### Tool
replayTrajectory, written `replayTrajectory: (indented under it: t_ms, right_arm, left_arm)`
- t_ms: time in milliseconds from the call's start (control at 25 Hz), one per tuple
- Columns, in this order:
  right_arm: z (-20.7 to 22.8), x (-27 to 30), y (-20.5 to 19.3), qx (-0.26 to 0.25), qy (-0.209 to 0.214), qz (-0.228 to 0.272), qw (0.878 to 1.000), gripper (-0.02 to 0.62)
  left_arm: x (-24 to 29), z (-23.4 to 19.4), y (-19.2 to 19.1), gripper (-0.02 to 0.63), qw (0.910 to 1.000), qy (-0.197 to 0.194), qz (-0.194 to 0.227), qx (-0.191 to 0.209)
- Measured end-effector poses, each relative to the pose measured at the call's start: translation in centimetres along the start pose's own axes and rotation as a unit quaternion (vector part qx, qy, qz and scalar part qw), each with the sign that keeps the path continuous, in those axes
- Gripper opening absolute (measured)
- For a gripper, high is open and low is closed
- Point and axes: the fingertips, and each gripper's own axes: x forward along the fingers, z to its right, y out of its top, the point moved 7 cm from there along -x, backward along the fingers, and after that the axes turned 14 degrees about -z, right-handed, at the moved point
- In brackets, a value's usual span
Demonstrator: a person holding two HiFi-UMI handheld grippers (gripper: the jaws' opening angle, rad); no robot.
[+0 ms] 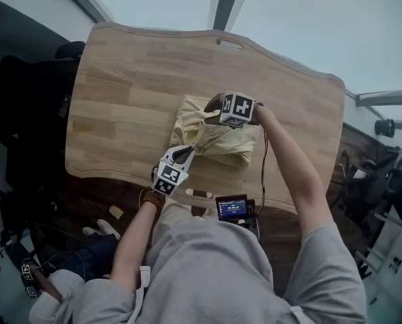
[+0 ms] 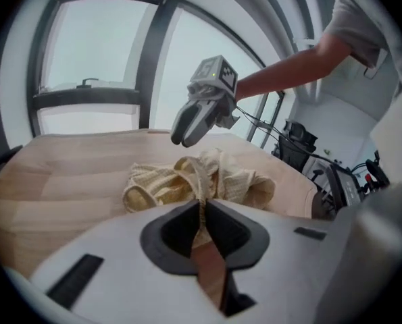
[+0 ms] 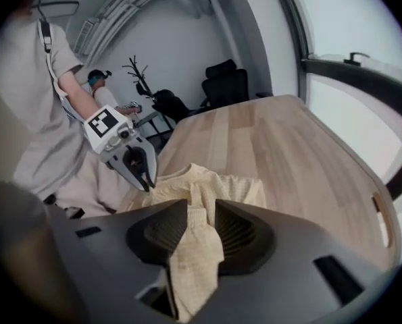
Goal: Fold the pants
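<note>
Pale yellow pants (image 1: pixel 217 140) lie bunched on the wooden table (image 1: pixel 133 93), near its front edge. My left gripper (image 1: pixel 187 152) is at the heap's near left corner, shut on a thin ridge of the fabric (image 2: pixel 202 194). My right gripper (image 1: pixel 217 113) is at the heap's far side, shut on a thicker fold of the same cloth (image 3: pixel 199 214), which hangs down between its jaws. Each gripper shows in the other's view: the right gripper (image 2: pixel 180 139) raised above the pants (image 2: pixel 187 181), the left gripper (image 3: pixel 146 177) at the edge of the pants (image 3: pixel 214 184).
A small device with a lit screen (image 1: pixel 232 206) sits at the table's near edge. A handle slot (image 1: pixel 229 44) is cut in the far edge. Dark chairs (image 1: pixel 25 113) stand to the left. Another person (image 3: pixel 103 93) and an office chair (image 3: pixel 224 83) are beyond the table.
</note>
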Motion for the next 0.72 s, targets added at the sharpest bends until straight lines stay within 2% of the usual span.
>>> replayTrajectory:
  t_ms: [80,160,280,360,400,440,520,640,720]
  right_arm:
    - [0.0,1.1,1.1,-0.005,0.045,-0.008,0.999,0.12]
    - [-0.1,2.9,1.5,-0.018,0.069,-0.041,0.997,0.12]
    - [-0.6,6.1,1.2,-0.054,0.064,-0.107,0.991,0.12]
    - [-0.8,7.8,1.2,-0.068,0.04,-0.135,0.988,0.105]
    - [-0.9,8.2,1.3,-0.075,0.034,-0.14,0.987,0.027]
    - [-1.3,8.1,1.5,-0.082,0.036,-0.137,0.986,0.005]
    - [-2.0,6.8,2.9,-0.085,0.051,-0.105,0.989,0.005]
    - [-1.9,4.3,5.9,-0.096,0.044,-0.05,0.993,0.005]
    - [-1.3,4.2,6.5,-0.116,0.028,-0.073,0.99,0.009]
  left_arm:
    - [0.5,-0.7,-2.0,0.035,0.9993,-0.002,-0.016,-0.032]
    - [1.0,-1.0,-3.5,0.045,0.9977,0.005,-0.033,-0.06]
    - [1.0,-0.8,-2.8,0.174,0.997,0.011,-0.027,-0.071]
    - [1.6,-0.6,-2.0,0.187,0.9971,0.017,-0.032,-0.067]
    - [2.2,-0.6,-1.8,0.186,0.9966,0.022,-0.043,-0.066]
    - [2.8,-0.7,-1.8,0.181,0.9959,0.027,-0.056,-0.066]
    - [3.5,-1.0,-2.2,0.075,0.9947,0.03,-0.073,-0.066]
    - [3.1,-1.7,-3.0,0.052,0.9946,0.013,-0.065,-0.079]
    - [2.7,-2.3,-3.6,0.054,0.994,0.007,-0.054,-0.095]
